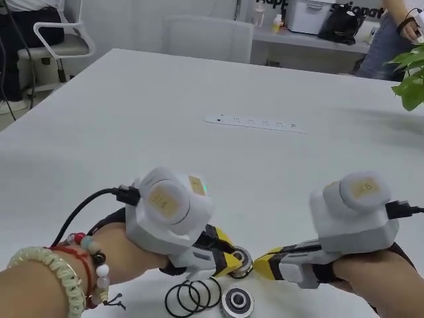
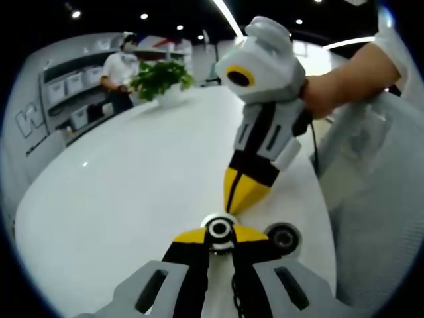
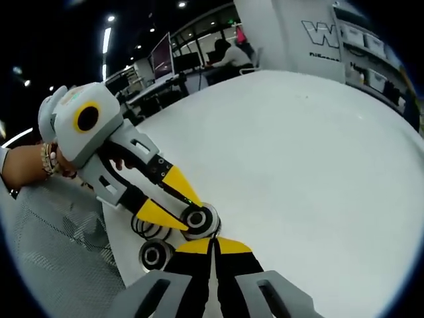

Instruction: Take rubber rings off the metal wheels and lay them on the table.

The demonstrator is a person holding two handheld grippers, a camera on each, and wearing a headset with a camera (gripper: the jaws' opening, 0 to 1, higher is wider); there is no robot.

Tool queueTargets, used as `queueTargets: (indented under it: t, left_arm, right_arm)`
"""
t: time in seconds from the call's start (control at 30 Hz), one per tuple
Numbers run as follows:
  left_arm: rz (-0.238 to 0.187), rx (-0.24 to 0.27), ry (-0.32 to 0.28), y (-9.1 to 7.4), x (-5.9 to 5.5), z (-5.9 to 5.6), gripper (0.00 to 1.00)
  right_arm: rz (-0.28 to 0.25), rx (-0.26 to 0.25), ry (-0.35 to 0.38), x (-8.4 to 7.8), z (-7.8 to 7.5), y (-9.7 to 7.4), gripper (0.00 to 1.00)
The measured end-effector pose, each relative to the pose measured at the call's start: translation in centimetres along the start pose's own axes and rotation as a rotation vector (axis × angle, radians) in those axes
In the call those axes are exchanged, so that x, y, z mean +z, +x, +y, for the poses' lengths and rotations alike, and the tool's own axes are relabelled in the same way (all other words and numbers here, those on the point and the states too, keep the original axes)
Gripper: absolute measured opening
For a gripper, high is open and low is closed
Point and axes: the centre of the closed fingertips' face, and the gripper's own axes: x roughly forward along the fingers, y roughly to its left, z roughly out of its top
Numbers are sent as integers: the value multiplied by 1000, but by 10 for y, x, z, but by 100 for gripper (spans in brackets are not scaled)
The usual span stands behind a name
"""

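Note:
My left gripper (image 1: 236, 261) is shut on a small metal wheel (image 1: 243, 256), held just above the white table (image 1: 199, 99) near its front edge. In the left gripper view the yellow jaws clamp the wheel (image 2: 220, 228) from both sides. My right gripper (image 1: 260, 259) points at the wheel from the right with its jaws pressed together, and its tip (image 2: 232, 203) touches the wheel's rim. A second wheel (image 1: 237, 302) lies flat on the table below. Beside it lie several thin black rubber rings (image 1: 192, 295), overlapping.
A white power strip (image 1: 255, 122) lies across the middle of the table. A green plant (image 1: 411, 76) stands at the far right edge. Chairs (image 1: 205, 36) and a person (image 1: 391, 33) are beyond the table's far side.

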Motion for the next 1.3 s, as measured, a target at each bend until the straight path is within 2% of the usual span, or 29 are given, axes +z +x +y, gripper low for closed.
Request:
queueTargets:
  t: [0.07, 0.1, 0.13, 0.2, 0.33, 0.77, 1.3]
  left_arm:
    - [-1, -1, 0, 0, 0, 0, 14]
    - [-1, 0, 0, 0, 0, 0, 14]
    - [0, 2, -1, 0, 0, 0, 14]
    - [2, 5, 7, 0, 1, -1, 14]
    - [2, 6, 7, 0, 1, -1, 14]
    - [0, 12, 23, 0, 1, -1, 13]
    - [-3, 16, 24, 0, 1, 0, 13]
  right_arm:
    - [-38, -4, 20, 6, -1, -2, 0]
    - [-73, 18, 66, 12, 1, -3, 0]
    - [-57, 25, 122, 10, 2, -4, 0]
    - [-56, 14, 76, 9, -1, -4, 0]
    - [-58, 18, 77, 10, 2, -3, 0]
    - [-77, 43, 130, 12, 6, -4, 0]
    - [-90, 63, 129, 16, 12, -3, 0]
